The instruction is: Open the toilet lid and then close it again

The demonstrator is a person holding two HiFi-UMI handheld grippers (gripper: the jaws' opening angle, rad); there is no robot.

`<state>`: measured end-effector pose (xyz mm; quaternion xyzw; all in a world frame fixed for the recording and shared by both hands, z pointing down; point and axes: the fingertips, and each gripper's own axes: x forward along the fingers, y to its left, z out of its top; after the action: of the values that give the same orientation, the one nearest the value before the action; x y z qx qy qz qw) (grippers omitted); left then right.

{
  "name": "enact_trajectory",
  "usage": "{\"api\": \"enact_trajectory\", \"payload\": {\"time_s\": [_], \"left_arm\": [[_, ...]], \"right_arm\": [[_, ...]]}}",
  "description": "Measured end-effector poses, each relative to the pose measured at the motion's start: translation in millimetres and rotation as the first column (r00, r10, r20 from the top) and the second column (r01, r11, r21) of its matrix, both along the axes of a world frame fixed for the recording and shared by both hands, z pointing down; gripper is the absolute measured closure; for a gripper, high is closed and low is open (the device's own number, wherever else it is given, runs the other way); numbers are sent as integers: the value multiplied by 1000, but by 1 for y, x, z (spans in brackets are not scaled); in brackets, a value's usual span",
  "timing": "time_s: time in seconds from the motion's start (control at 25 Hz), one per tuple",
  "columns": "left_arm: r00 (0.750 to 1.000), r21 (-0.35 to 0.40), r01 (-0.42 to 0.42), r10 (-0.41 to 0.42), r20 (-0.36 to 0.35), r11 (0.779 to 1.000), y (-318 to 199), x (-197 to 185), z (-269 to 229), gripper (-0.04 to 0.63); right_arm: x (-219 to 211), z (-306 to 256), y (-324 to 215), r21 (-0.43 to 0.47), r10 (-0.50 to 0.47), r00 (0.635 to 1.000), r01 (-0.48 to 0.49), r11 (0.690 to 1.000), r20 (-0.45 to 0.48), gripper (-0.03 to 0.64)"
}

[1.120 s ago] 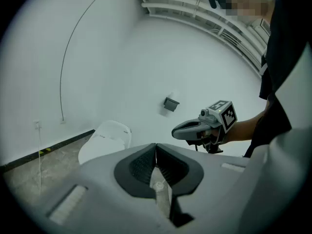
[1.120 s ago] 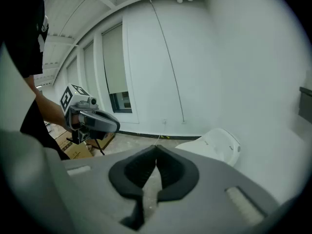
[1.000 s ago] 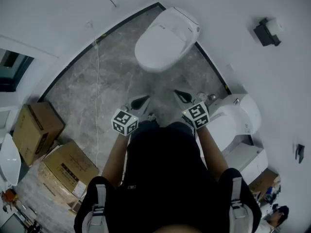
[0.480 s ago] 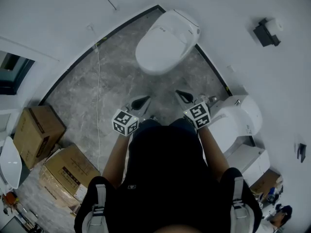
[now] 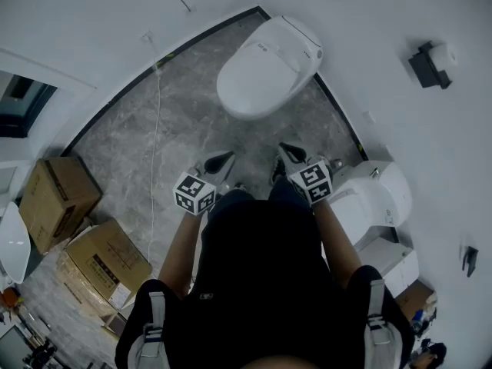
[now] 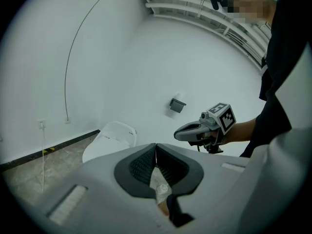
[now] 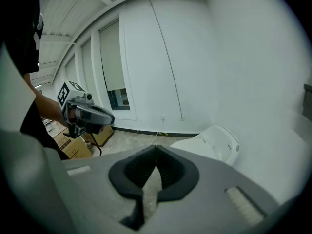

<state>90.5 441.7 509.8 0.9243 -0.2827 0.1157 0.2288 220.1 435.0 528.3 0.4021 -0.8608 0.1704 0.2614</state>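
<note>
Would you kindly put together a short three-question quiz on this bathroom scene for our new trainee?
1. True or false: the toilet lid is down.
2. Pick one. The left gripper has its jaws: A) wide apart and empty; B) together with nothing between them; C) clamped on the lid's edge.
3. Fill in the blank: in the head view, the cardboard boxes stand on the floor at the ___ side of the picture.

Key: 1 true; 2 B; 3 left.

Dim, even light; strong fisheye bending, dark vignetted corners.
</note>
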Motion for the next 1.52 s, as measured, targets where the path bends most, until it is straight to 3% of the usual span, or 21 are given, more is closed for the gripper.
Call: {"api": "enact_trajectory", "payload": {"time_s": [0.36, 0.68, 1.04, 1.52], "left_arm": [[988, -12, 153, -152, 34, 988, -36, 27, -5, 583], [951, -21, 309, -308, 27, 951, -69, 59, -10, 583], [918, -29, 397, -396, 29, 917, -87, 86, -4, 583], [903, -51, 430, -430, 28, 901, -106, 84, 5, 583]], "right_arm": [[34, 6, -59, -16, -131, 991, 131, 991, 17, 614], [79, 13, -107, -42, -238, 971, 239, 970, 6, 614], [95, 18, -134, -52, -339, 941, 339, 939, 12, 614], [95, 32, -153, -91, -357, 934, 357, 930, 16, 614]]}}
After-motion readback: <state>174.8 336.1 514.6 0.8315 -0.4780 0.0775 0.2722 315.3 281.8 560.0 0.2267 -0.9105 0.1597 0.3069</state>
